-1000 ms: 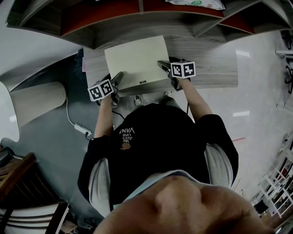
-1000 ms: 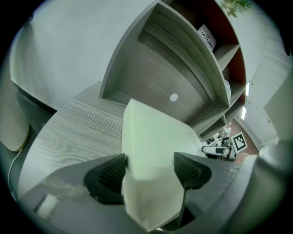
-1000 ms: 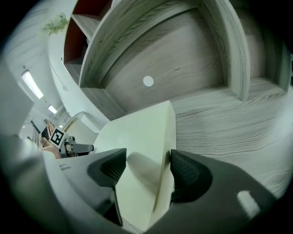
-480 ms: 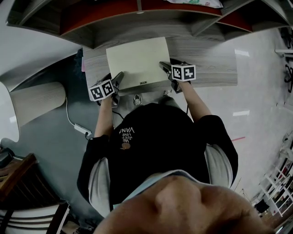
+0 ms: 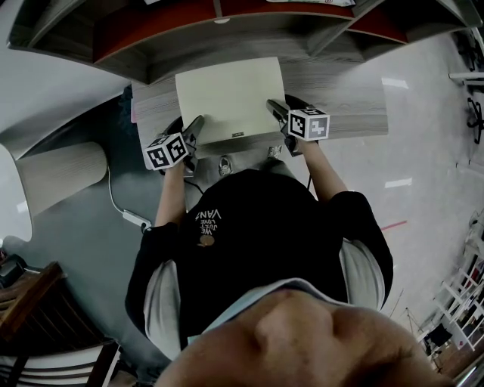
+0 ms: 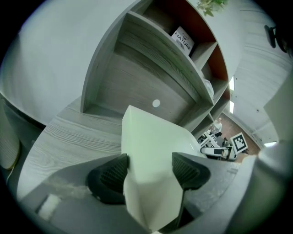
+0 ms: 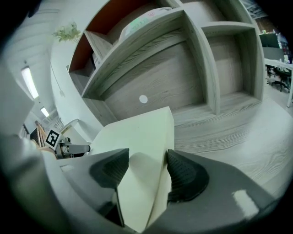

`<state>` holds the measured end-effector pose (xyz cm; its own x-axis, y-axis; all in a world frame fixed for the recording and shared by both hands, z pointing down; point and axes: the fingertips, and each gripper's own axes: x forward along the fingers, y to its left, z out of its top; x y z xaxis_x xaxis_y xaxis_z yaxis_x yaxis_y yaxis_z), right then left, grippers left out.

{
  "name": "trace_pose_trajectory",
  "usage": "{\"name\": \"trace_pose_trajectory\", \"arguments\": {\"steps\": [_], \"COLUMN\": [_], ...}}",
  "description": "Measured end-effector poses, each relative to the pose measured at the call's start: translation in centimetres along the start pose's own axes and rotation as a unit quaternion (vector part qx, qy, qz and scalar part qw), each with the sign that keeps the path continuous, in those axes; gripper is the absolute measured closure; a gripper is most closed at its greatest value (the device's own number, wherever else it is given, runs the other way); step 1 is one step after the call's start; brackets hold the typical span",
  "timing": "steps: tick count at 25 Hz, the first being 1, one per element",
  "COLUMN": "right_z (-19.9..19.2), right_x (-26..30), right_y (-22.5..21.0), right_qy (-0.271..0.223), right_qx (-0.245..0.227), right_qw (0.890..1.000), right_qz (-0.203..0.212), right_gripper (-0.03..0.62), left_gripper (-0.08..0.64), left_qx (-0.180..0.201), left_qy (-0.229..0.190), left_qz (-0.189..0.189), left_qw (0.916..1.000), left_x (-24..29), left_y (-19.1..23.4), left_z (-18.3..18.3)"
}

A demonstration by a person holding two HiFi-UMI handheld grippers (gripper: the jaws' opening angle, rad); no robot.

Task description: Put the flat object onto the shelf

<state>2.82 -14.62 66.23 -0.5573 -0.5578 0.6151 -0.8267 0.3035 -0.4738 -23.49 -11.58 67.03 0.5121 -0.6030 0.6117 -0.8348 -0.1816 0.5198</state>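
- Seen from the head camera, a person in a black shirt (image 5: 257,242) stands at a grey wood-grain counter (image 5: 348,102) with both arms stretched forward.
- A flat cream box (image 5: 227,98) lies over the counter between the two hand-held grippers, with its broad face up. Its far edge sits at the front of the shelf unit (image 7: 210,59), and it is not inside any compartment.
- It cannot be told whether the underside of the box touches the counter.
- The left gripper (image 6: 150,170) grasps the near left corner of the box. Its two dark ribbed pads (image 6: 110,172) sit on either side of the cream corner, which fills the gap between them. The jaws have just been closing on it.
- The right gripper (image 7: 147,169) grasps the near right corner in the same way, a pad against each face of the corner. Its jaws have also just been closing, with the box between them.
- Each gripper carries a cube with black-and-white square markers, and both cubes show in the head view just beside the near corners of the box.
- The shelf unit is grey wood with red back panels in its upper part. Its lowest compartment opens straight ahead of the box.
- A small white disc (image 6: 156,103) sits on the back panel of that lowest compartment.
- In an upper compartment a book (image 6: 183,39) leans at an angle, and green leaves (image 6: 211,4) show above it.
- On the grey floor to the person's left lies a white power strip (image 5: 136,219) with its cable.
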Motion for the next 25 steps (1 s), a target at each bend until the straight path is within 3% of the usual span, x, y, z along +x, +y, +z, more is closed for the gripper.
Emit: {"name": "trace_pose_trajectory", "arguments": {"steps": [11,18,25], "right_z": [3.2,5.1,7.1], "right_x": [-4.9,-8.4,-11.8], "right_y": [-0.2,-0.2,0.1], "right_qy": [-0.077,-0.124,-0.175], "right_qx": [-0.017,-0.029,-0.043], "right_qw": [0.997,0.992,0.983], "right_qz": [-0.017,-0.024,-0.032], "right_gripper": [0.345,0.348,0.351], "left_gripper": [0.247,0.249,0.252], "left_qx": [0.051,0.106,0.124], "left_qy": [-0.045,-0.077,-0.107], "left_qz": [-0.036,-0.056,-0.077], "left_qw": [0.997,0.9898,0.9835], "left_x": [-0.4,-1.3,-2.3], "left_y": [-4.2,-7.7,-10.7], "left_z": [3.2,5.6,7.0]}}
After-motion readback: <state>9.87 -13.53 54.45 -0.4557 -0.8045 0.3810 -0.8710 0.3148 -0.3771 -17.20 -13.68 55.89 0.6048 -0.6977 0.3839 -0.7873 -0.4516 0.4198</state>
